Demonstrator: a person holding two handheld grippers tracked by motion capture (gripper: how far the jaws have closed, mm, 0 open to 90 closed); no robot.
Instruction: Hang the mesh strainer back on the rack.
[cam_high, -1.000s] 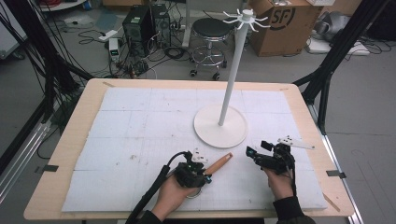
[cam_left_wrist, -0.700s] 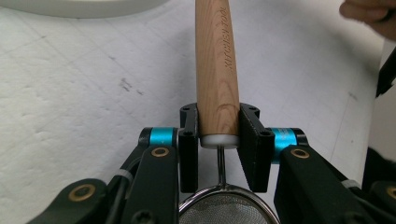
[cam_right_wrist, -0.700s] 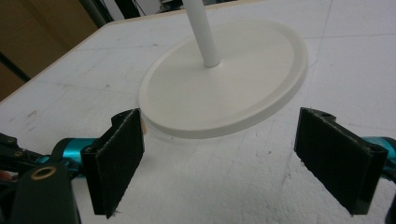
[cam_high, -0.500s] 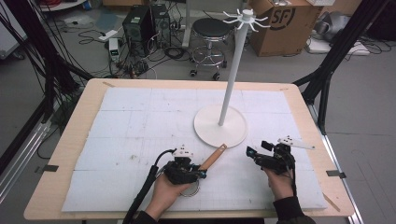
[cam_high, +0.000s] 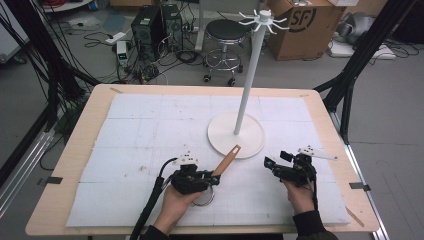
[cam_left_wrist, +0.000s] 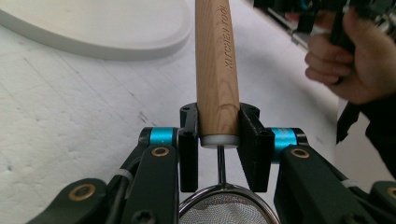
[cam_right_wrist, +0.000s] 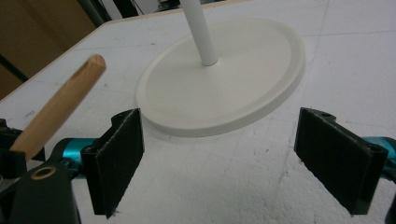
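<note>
My left gripper (cam_high: 212, 179) is shut on the base of a wooden handle (cam_high: 226, 161) of a small wire strainer. In the left gripper view the pads clamp the handle (cam_left_wrist: 216, 70) just above its white collar, and the mesh bowl (cam_left_wrist: 223, 212) hangs toward the camera. The handle tip points at the white stand's round base (cam_high: 236, 135). The stand's pole (cam_high: 248, 85) rises to a ring of hooks (cam_high: 262, 19). My right gripper (cam_high: 270, 167) stands open to the right of the strainer, nothing between its jaws; in its own view (cam_right_wrist: 219, 154) it faces the base (cam_right_wrist: 224, 88).
A white foam mat (cam_high: 150, 130) covers the wooden table (cam_high: 90, 115). The person's right hand (cam_left_wrist: 350, 60) shows at the far right of the left gripper view. Behind the table stand a stool (cam_high: 227, 32), computer cases and a cardboard box (cam_high: 310, 25).
My left gripper has shifted a little to the left, and the wooden handle has swung up to point at the stand's base. The right gripper has stayed put.
</note>
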